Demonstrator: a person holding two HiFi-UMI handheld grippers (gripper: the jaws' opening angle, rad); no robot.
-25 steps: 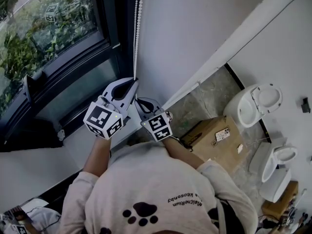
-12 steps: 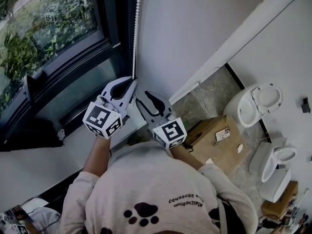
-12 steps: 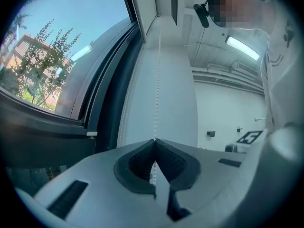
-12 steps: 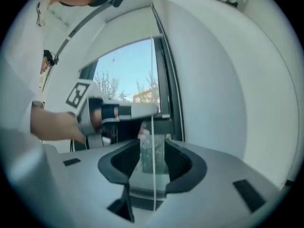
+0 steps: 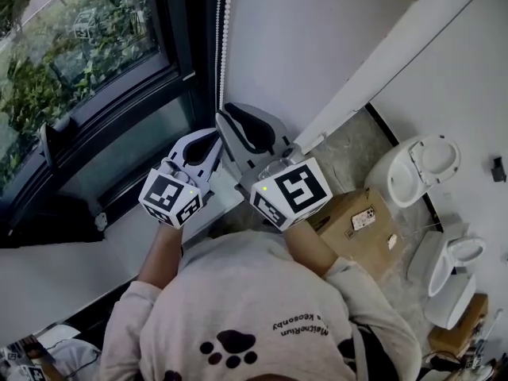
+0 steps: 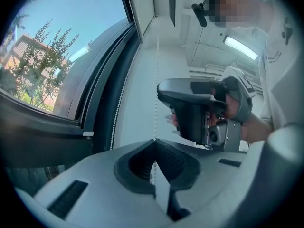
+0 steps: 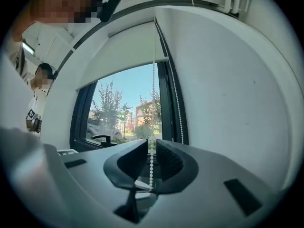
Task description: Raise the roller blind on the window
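The bead chain (image 5: 223, 46) hangs between the window (image 5: 87, 54) on the left and the wall (image 5: 317, 38) on the right. A cardboard box (image 5: 361, 225) lies on the floor (image 5: 349, 157), a toilet (image 5: 421, 169) to its right.

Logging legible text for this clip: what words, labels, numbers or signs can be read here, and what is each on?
Print on the person's shirt: one small line, upside down in the head view, too small to read reliably.
Label on the cardboard box: too small to read.
Marker cubes: black-and-white square codes only, no letters or numbers.
No other text shows in any view.
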